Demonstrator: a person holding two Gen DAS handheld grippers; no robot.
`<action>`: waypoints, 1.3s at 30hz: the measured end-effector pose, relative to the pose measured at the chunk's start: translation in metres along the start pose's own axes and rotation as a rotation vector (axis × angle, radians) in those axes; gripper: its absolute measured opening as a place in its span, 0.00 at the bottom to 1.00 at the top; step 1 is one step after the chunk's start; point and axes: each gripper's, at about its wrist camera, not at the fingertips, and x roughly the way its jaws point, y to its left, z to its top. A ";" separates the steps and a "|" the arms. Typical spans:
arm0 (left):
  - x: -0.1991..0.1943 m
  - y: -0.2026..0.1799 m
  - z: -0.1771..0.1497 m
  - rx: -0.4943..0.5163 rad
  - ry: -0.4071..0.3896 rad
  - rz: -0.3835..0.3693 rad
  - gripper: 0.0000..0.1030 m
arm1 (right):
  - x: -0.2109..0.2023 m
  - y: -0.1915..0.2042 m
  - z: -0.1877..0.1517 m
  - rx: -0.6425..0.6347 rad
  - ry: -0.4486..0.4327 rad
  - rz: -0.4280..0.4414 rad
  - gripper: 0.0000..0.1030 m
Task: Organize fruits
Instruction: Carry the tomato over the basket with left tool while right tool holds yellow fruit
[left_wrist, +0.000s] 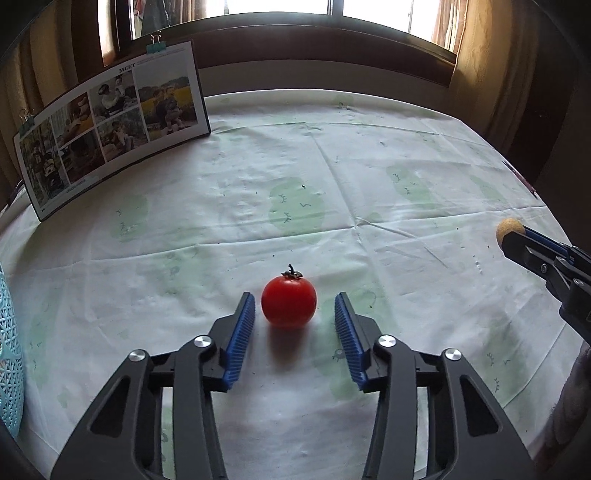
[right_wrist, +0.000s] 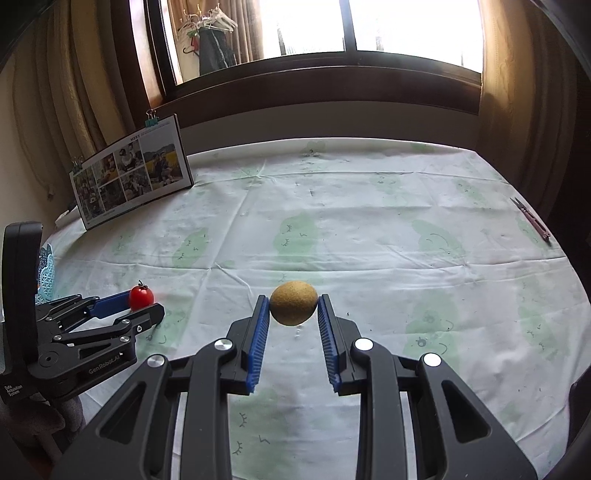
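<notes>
A red tomato (left_wrist: 289, 302) with a dark stem sits on the white-and-green tablecloth (left_wrist: 332, 184). My left gripper (left_wrist: 294, 297) is open, with one blue finger on each side of the tomato and a gap on both sides. The right wrist view shows the same tomato (right_wrist: 141, 297) between the left gripper's (right_wrist: 143, 305) fingers. A round brown fruit (right_wrist: 293, 302) is pinched between the blue pads of my right gripper (right_wrist: 293, 300), which is shut on it. In the left wrist view the brown fruit (left_wrist: 509, 229) shows at the tip of the right gripper (left_wrist: 517, 240), at the far right.
A teal lattice basket (left_wrist: 9, 350) stands at the table's left edge, also seen behind the left gripper as basket (right_wrist: 46, 271). A clipped photo board (left_wrist: 110, 136) leans at the back left. Small red snips (right_wrist: 532, 219) lie near the right edge. A window is behind the table.
</notes>
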 end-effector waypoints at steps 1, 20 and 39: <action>0.000 -0.001 0.000 -0.001 -0.002 -0.001 0.30 | 0.000 0.000 0.000 0.000 0.000 0.001 0.27; -0.032 0.004 -0.002 -0.021 -0.090 0.078 0.28 | 0.001 0.015 -0.007 -0.022 0.007 0.037 0.27; -0.086 0.050 -0.021 -0.089 -0.217 0.237 0.28 | -0.007 0.063 -0.004 -0.066 0.013 0.108 0.27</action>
